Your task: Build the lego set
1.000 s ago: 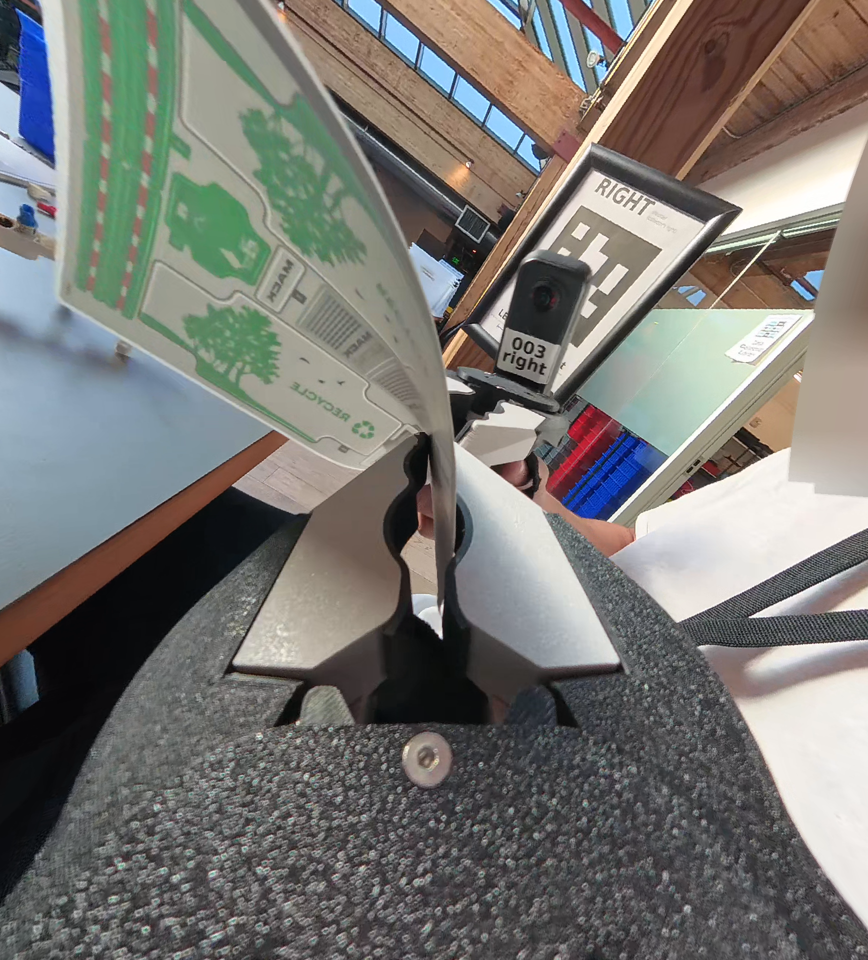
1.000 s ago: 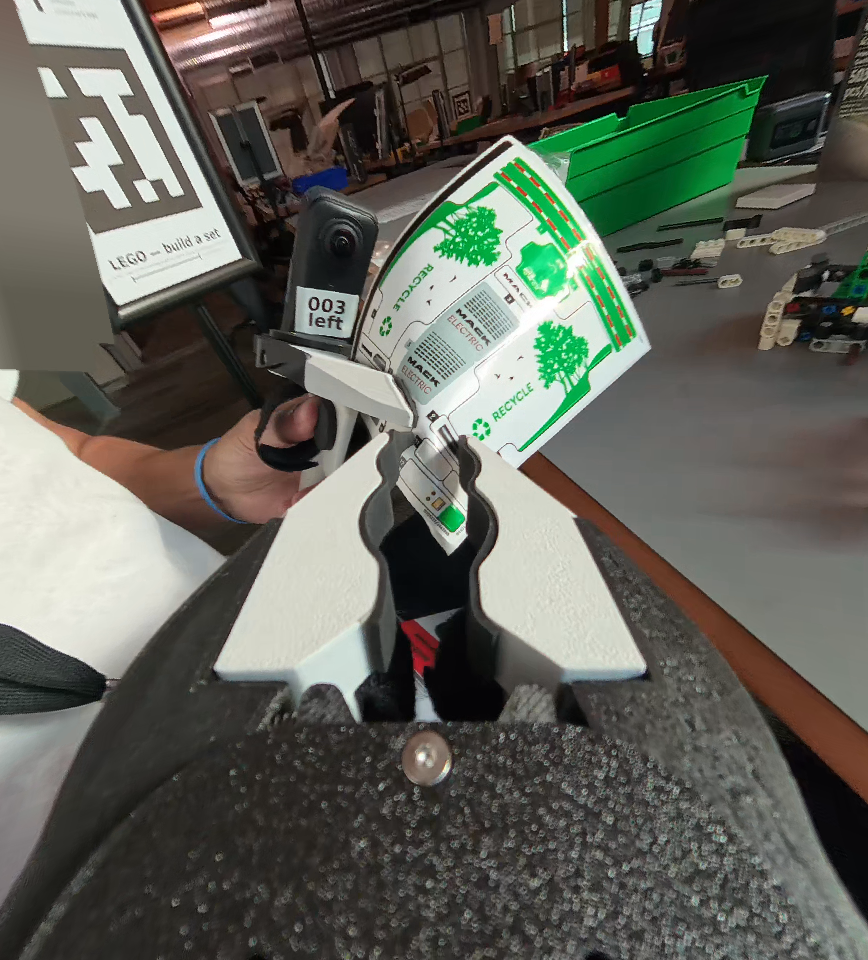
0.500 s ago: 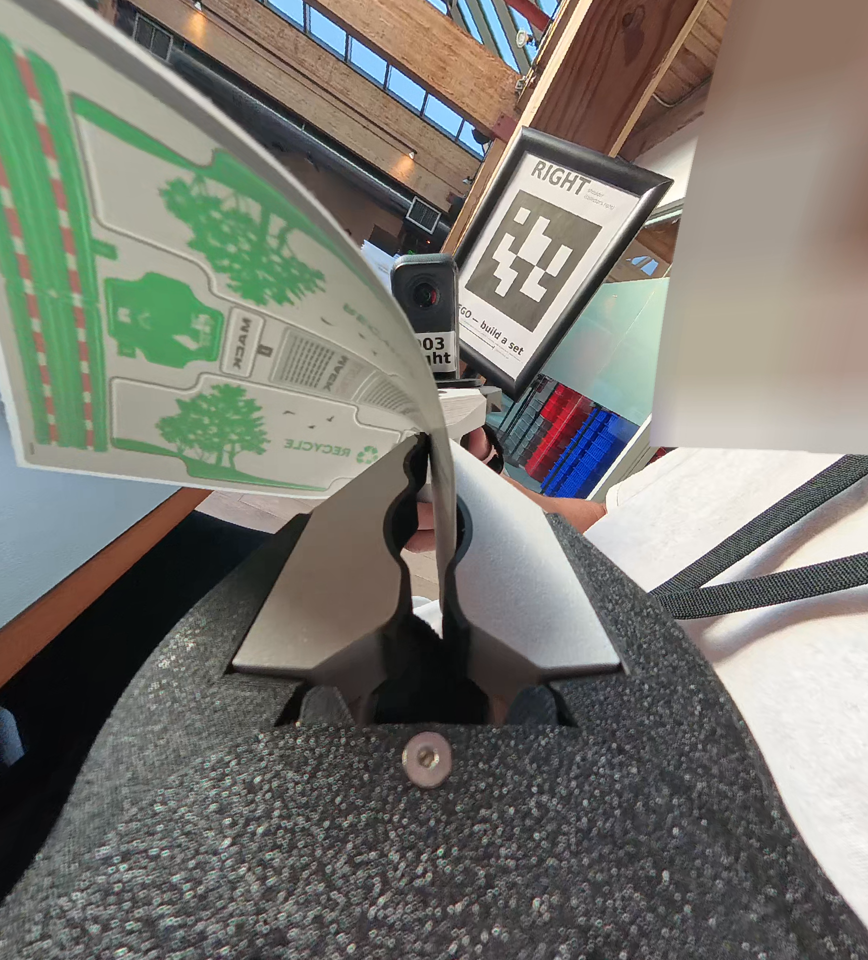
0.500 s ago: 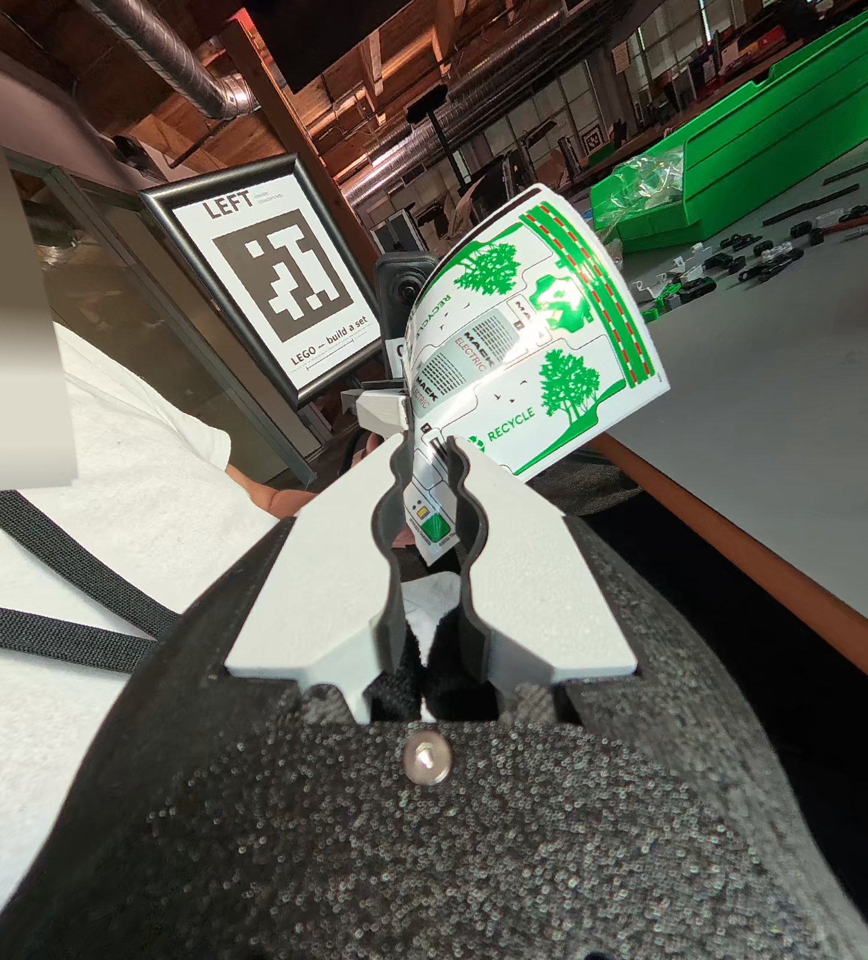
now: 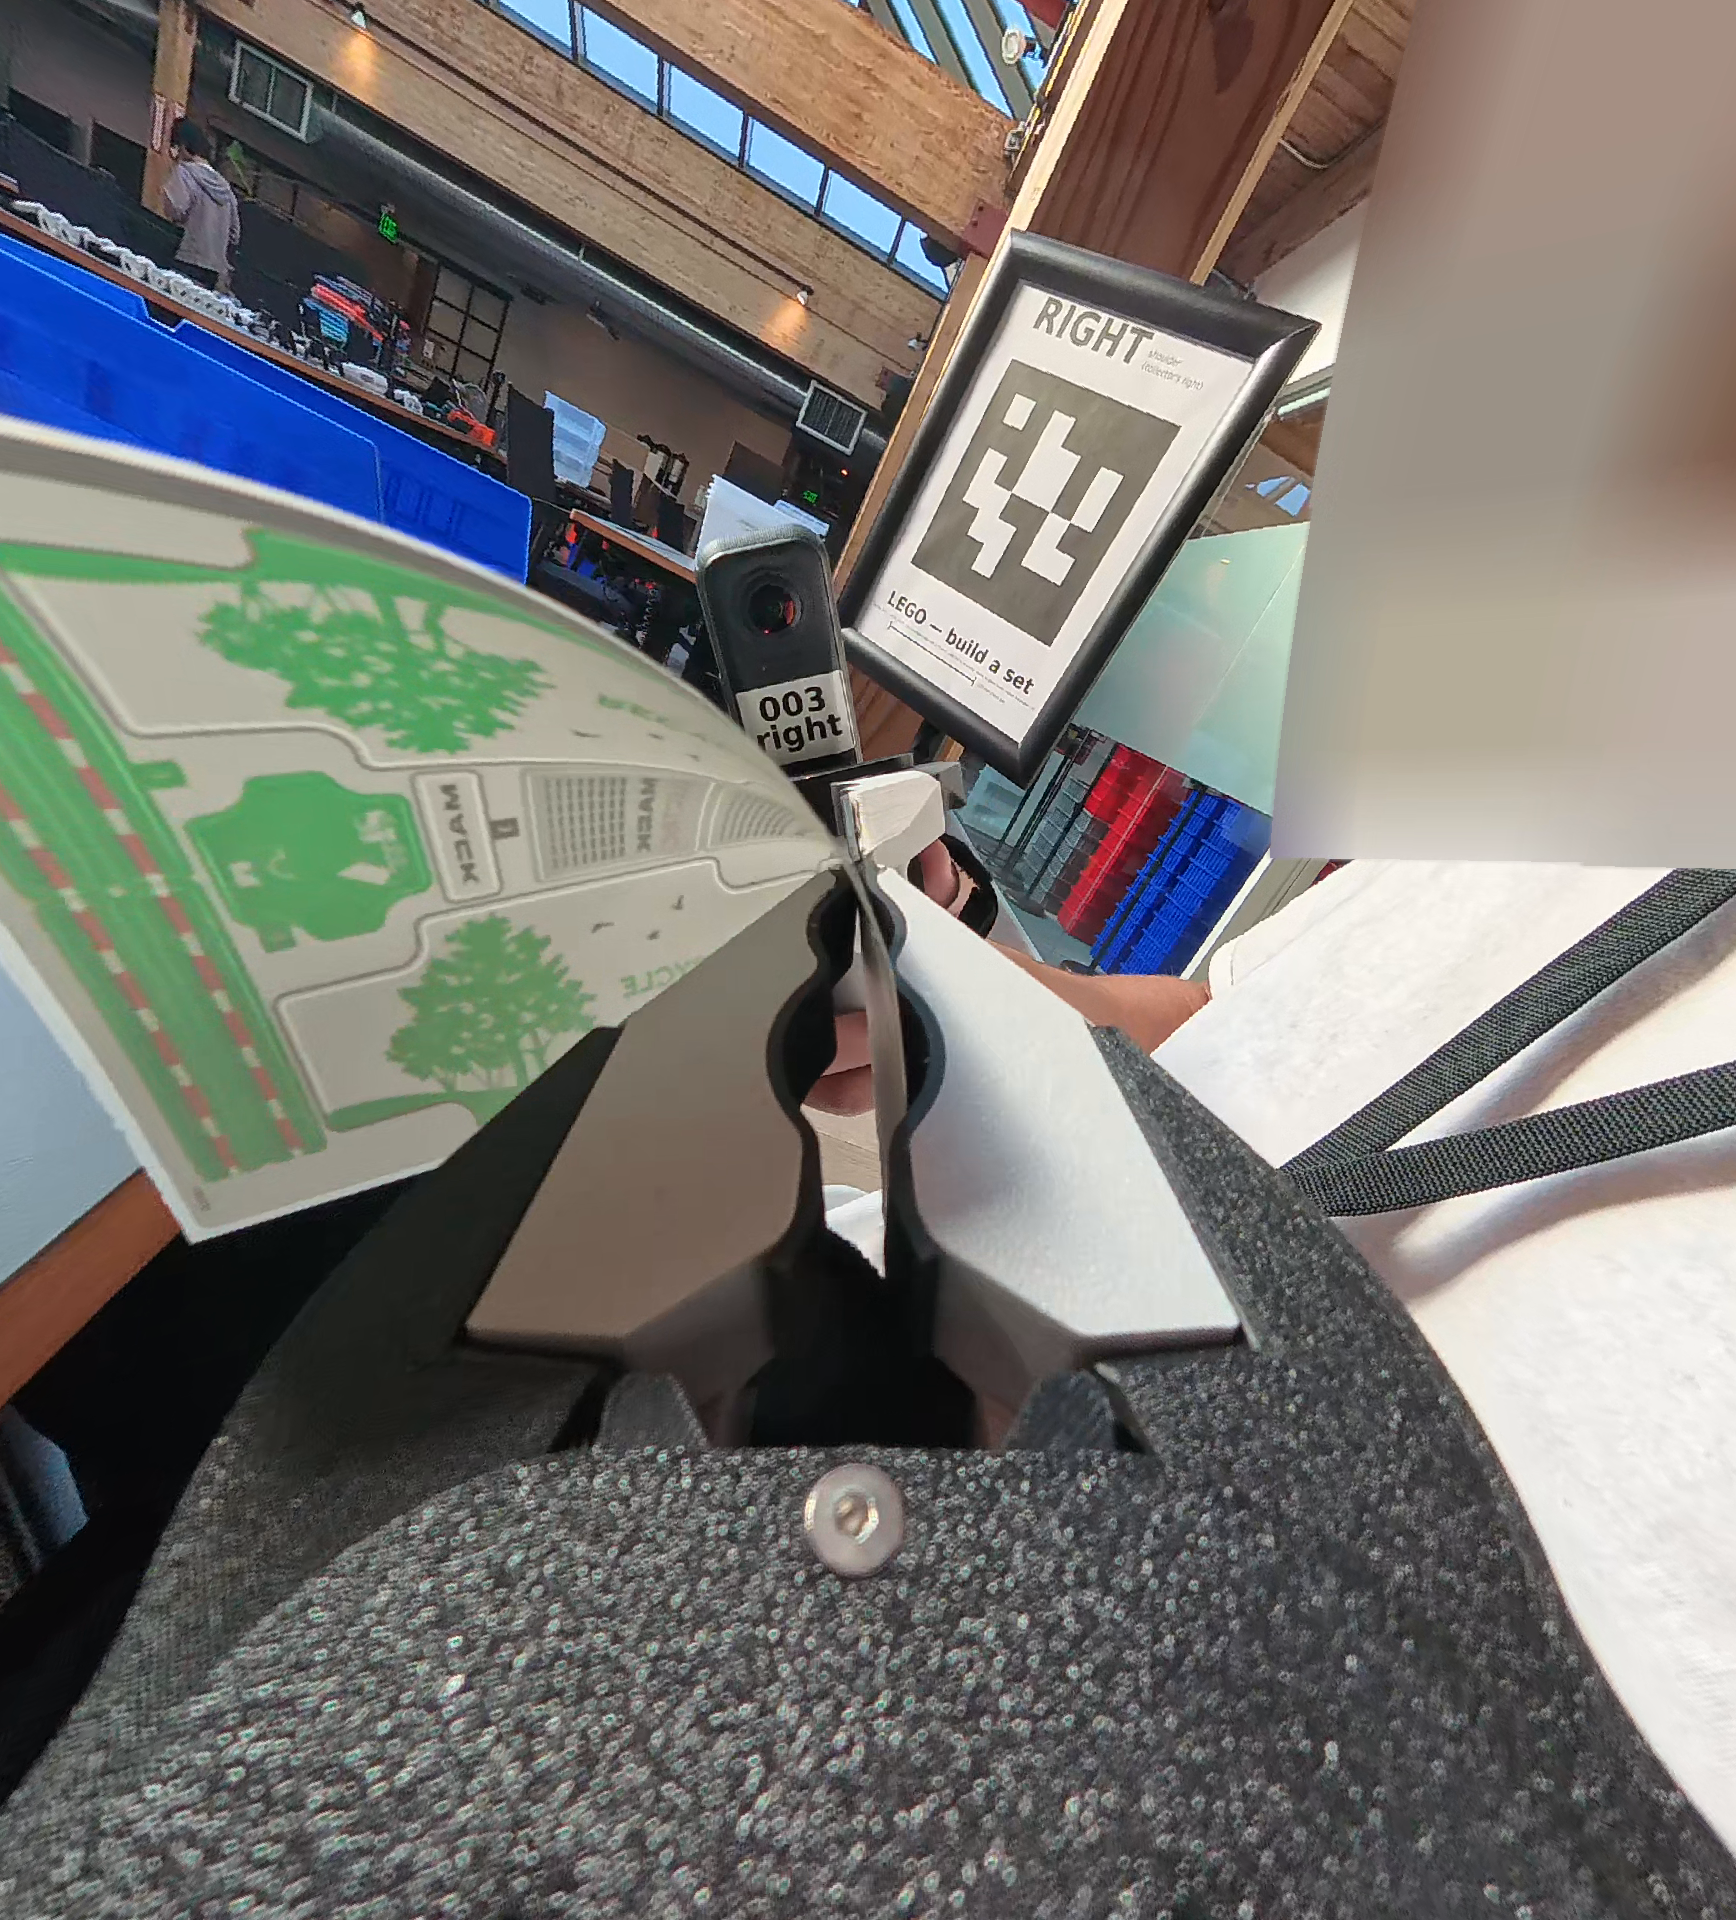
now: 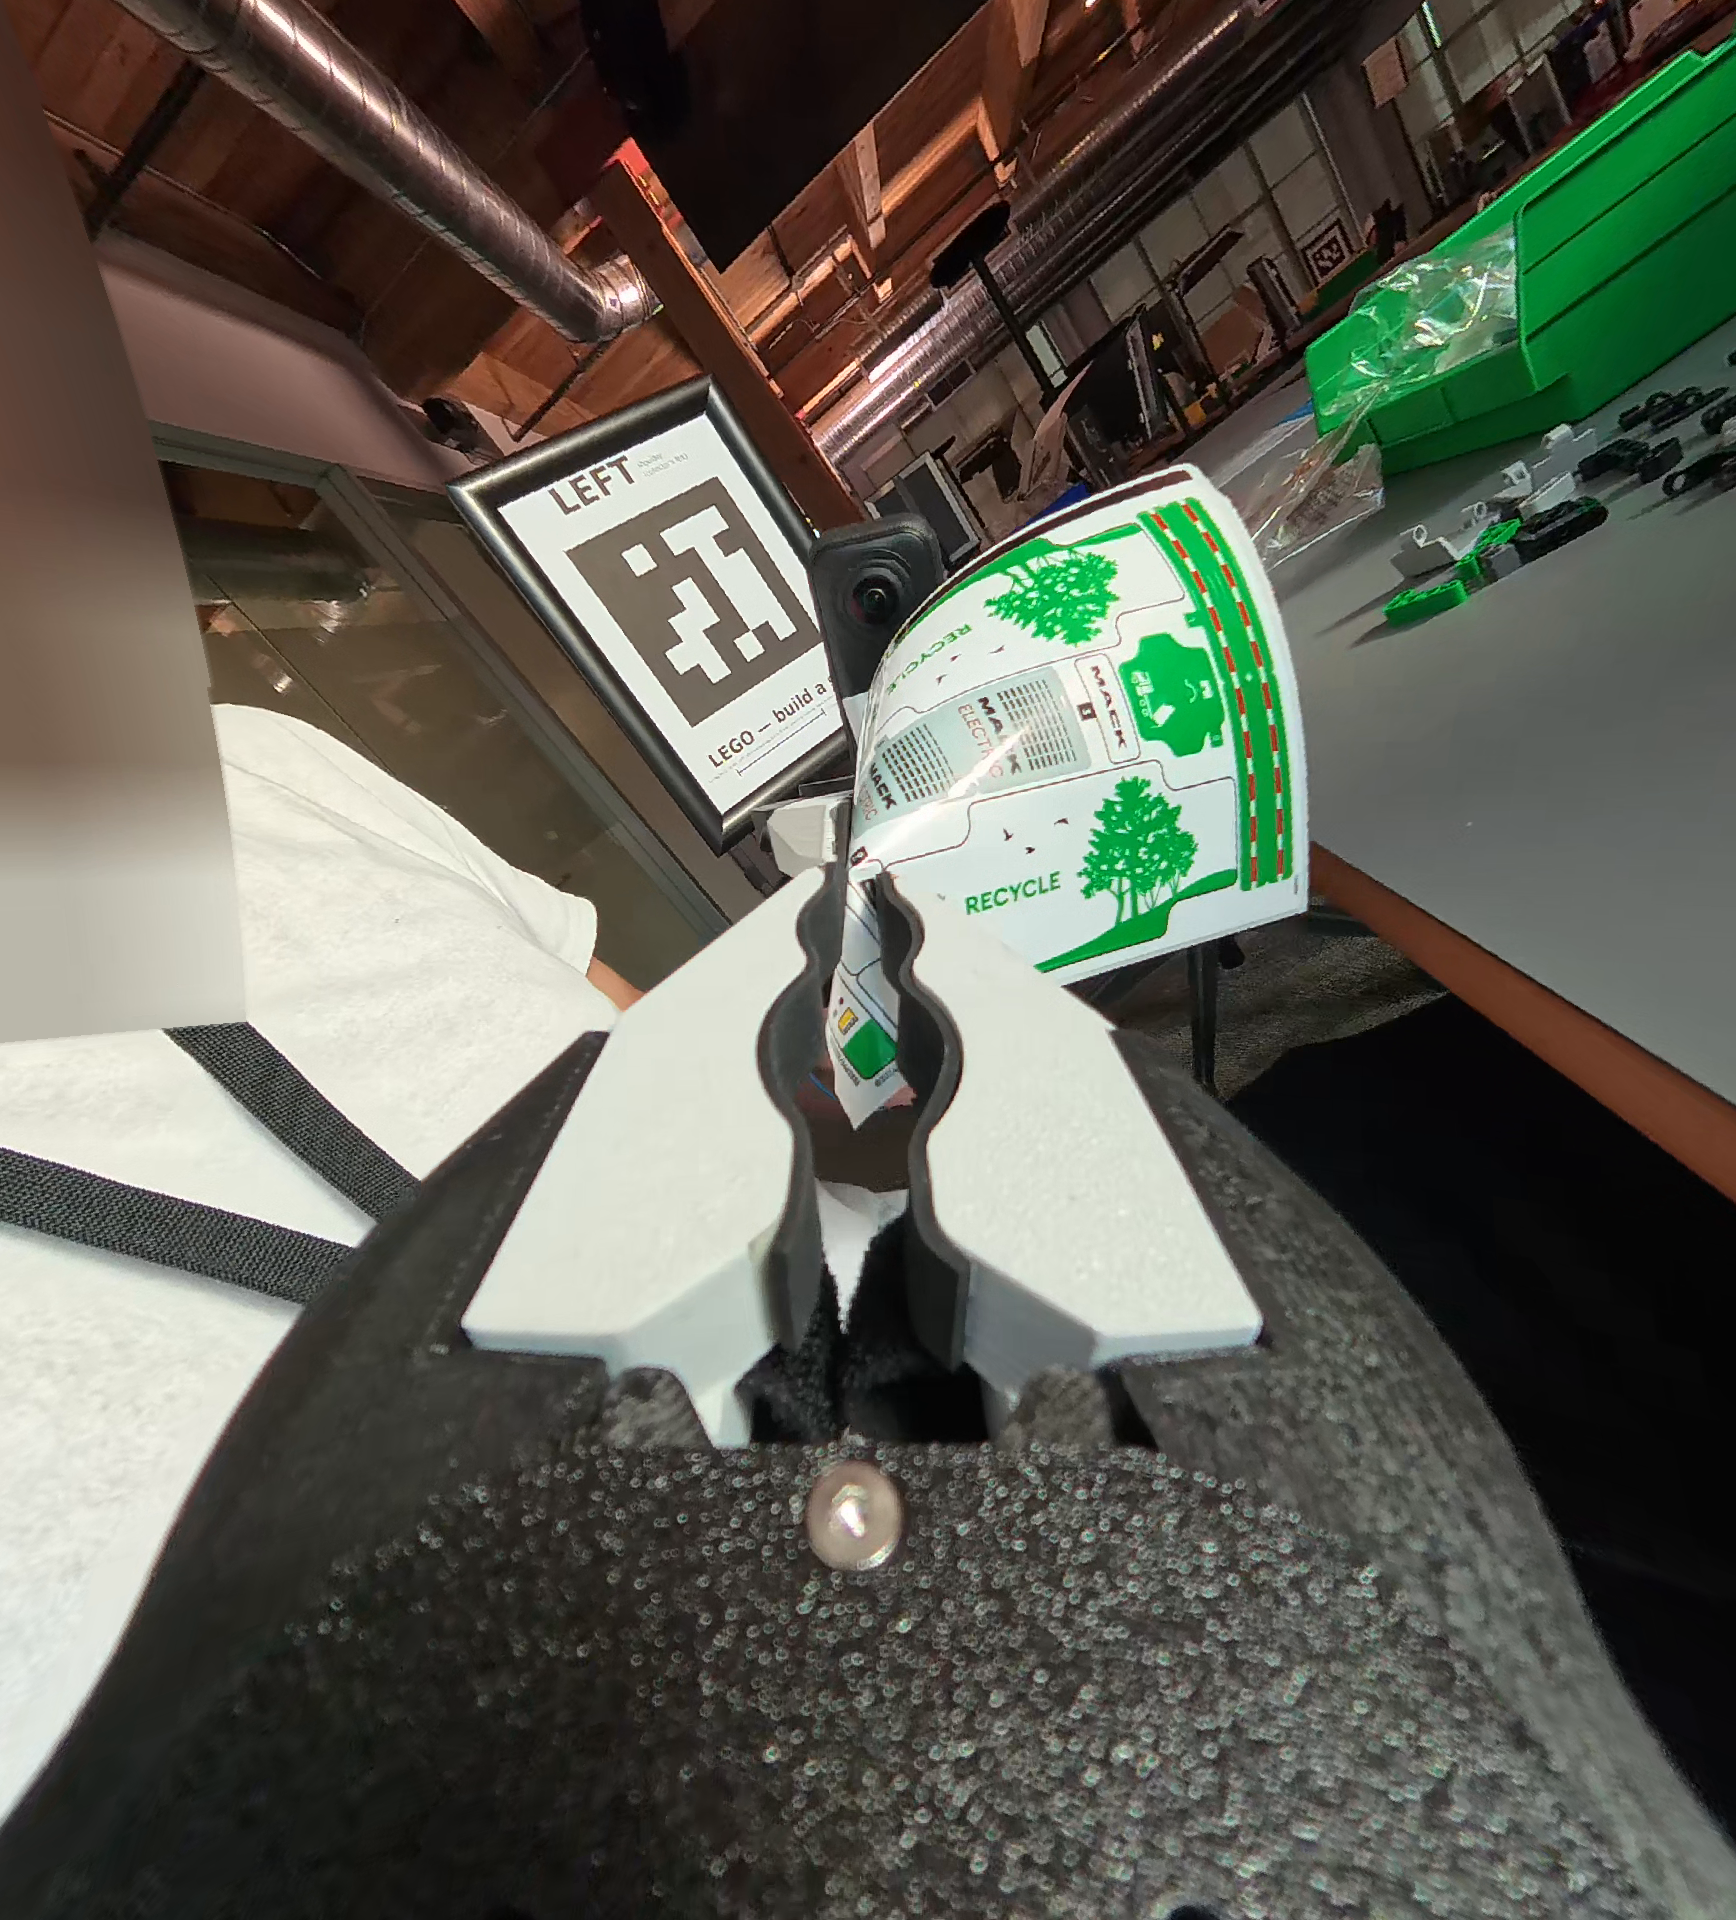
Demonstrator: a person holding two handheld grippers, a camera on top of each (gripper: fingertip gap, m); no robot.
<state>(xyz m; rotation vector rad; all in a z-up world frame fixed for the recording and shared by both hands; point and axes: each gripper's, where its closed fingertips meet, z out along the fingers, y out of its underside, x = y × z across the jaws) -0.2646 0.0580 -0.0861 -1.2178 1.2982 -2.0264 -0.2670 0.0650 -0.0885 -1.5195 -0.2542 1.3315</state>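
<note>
While both grippers held it off the near edge of the grey table, the glossy white sticker sheet with green tree prints had swung lower than a second before. The left gripper pinched its edge; the right gripper was clamped narrowly on its corner. Small loose lego parts lay near the green bin.
</note>
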